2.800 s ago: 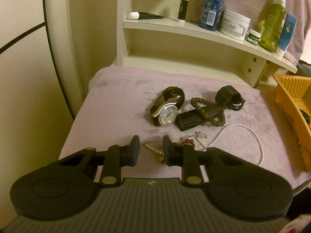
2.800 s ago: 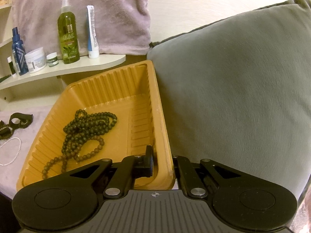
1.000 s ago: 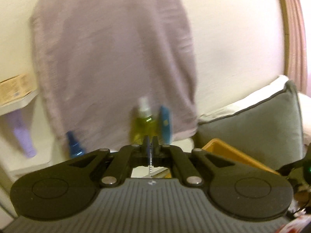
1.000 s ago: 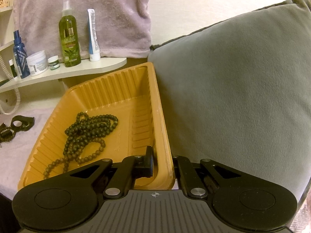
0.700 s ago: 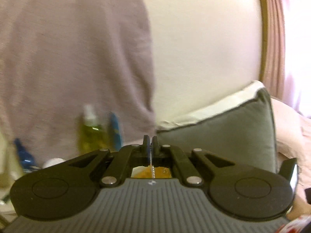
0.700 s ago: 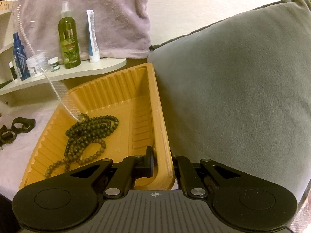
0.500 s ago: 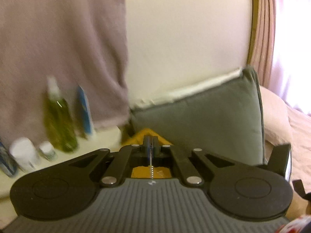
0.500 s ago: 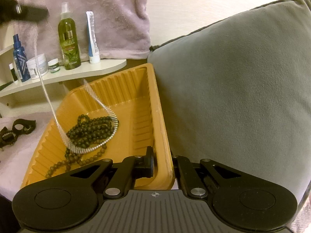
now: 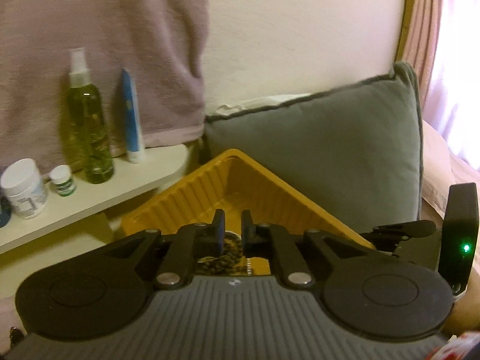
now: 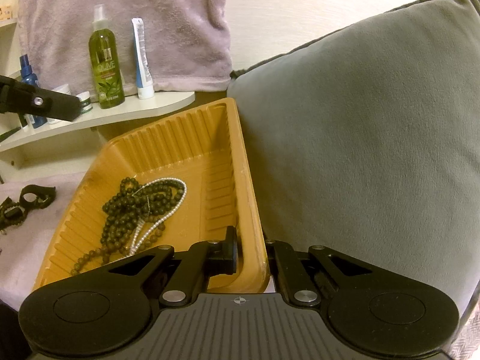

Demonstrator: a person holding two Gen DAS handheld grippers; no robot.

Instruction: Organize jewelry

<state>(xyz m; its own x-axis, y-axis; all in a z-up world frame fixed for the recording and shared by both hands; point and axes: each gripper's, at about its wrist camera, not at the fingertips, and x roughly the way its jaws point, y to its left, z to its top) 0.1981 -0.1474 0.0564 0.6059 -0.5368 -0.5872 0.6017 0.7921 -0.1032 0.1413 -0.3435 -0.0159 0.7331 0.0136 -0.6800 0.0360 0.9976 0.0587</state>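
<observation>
The pearl strand (image 10: 163, 207) is now lying in the tray (image 10: 186, 138), draped over the dark beads (image 10: 132, 207) that are sitting at about 8 o'clock from the tray's middle. Half a second back it was hanging in a loop from the left gripper (image 9: 230, 225) above the tray; now it is resting on the tray floor with nothing lifting it. That is looking like one more piece sorted, though the straps (image 10: 33, 196) are still waiting on the cloth at 9 o'clock of the tray.

The left gripper's jaws have just been opening: a narrow gap is showing between them, and nothing is sitting in that gap. Through it, in the left wrist view, the beads and a bit of pearl are showing below, apart from the pads. In the right wrist view this gripper is hovering at 10 o'clock, above the tray's far left corner.

The right gripper (image 10: 250, 252) is clamping the tray's near right rim, one finger (image 10: 229, 249) inside the wall and the other outside, holding the tray tilted against the cushion (image 10: 375, 135) at 3 o'clock. The shelf (image 10: 135, 111) with its bottles is standing at 11 o'clock.
</observation>
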